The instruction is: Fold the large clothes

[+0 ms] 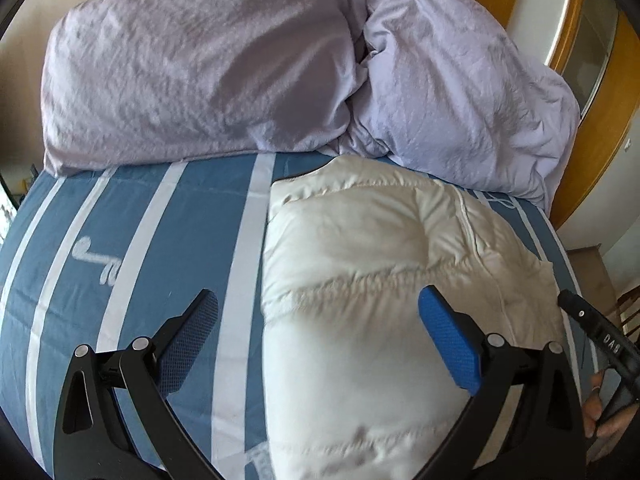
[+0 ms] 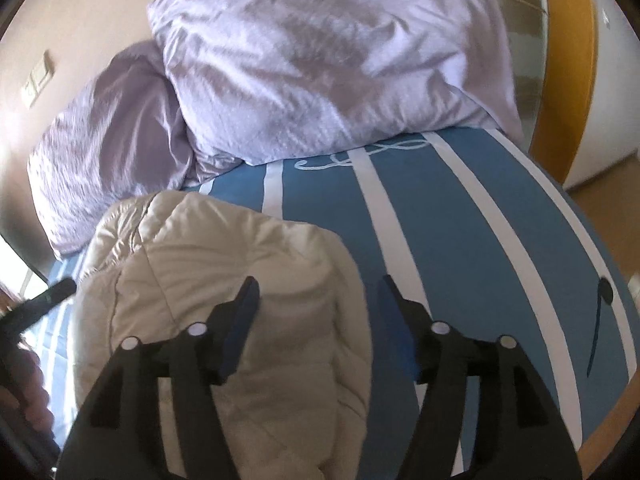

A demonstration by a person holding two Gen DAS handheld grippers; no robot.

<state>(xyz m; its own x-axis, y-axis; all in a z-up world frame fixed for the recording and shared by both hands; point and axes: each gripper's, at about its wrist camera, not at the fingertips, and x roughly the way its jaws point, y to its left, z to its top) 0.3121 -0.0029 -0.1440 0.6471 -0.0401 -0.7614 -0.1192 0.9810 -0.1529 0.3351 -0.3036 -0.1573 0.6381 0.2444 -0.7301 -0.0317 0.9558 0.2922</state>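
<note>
A white quilted puffer jacket (image 1: 380,264) lies folded on the blue and white striped bed sheet (image 1: 160,216). It also shows in the right wrist view (image 2: 224,248), left of centre. My left gripper (image 1: 320,300) is open and empty above the jacket's left edge, one finger over the sheet, one over the jacket. My right gripper (image 2: 316,292) is open and empty above the jacket's right edge. The right gripper's body shows at the right edge of the left wrist view (image 1: 596,332).
Two lilac pillows (image 1: 200,68) (image 1: 460,88) lie piled at the head of the bed; they also show in the right wrist view (image 2: 320,60). A wooden wardrobe (image 1: 600,92) stands to the right. The sheet (image 2: 460,240) is bare right of the jacket.
</note>
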